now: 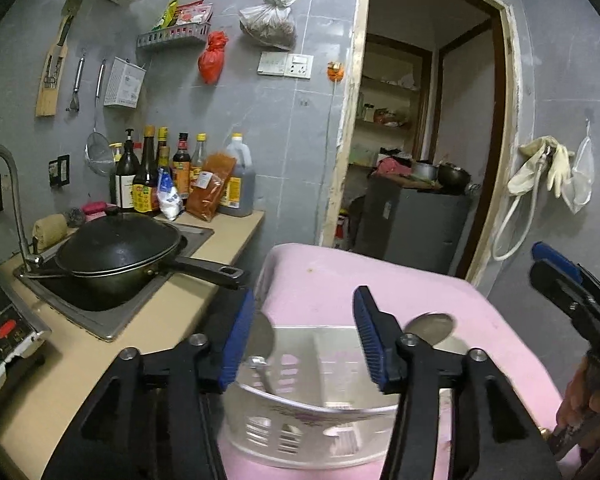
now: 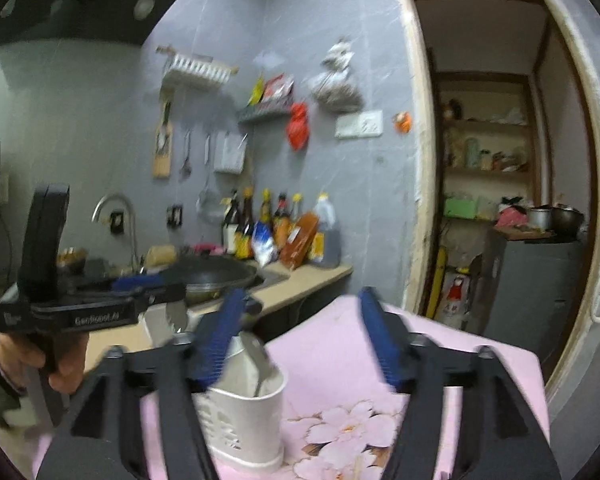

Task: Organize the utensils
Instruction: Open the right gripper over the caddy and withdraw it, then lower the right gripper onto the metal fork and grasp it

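A white slotted utensil holder (image 1: 312,412) stands on a pink flowered cloth (image 1: 320,280). Two metal spoons stand in it, bowls up: one (image 1: 260,340) at its left, one (image 1: 430,326) at its right. My left gripper (image 1: 304,340) hovers over the holder, open; its blue pads straddle the compartments and touch nothing. The right gripper (image 1: 548,268) shows at the right edge. In the right wrist view my right gripper (image 2: 300,340) is open and empty, above and right of the holder (image 2: 240,412), where a spoon (image 2: 260,360) leans. A hand holds the left gripper (image 2: 168,288) at the left.
A beige counter (image 1: 228,236) on the left carries a sink with a black lidded wok (image 1: 120,248), whose handle points toward the holder. Sauce bottles (image 1: 180,176) line the grey wall. An induction cooker (image 1: 4,332) sits near left. An open doorway (image 1: 428,140) lies behind the table.
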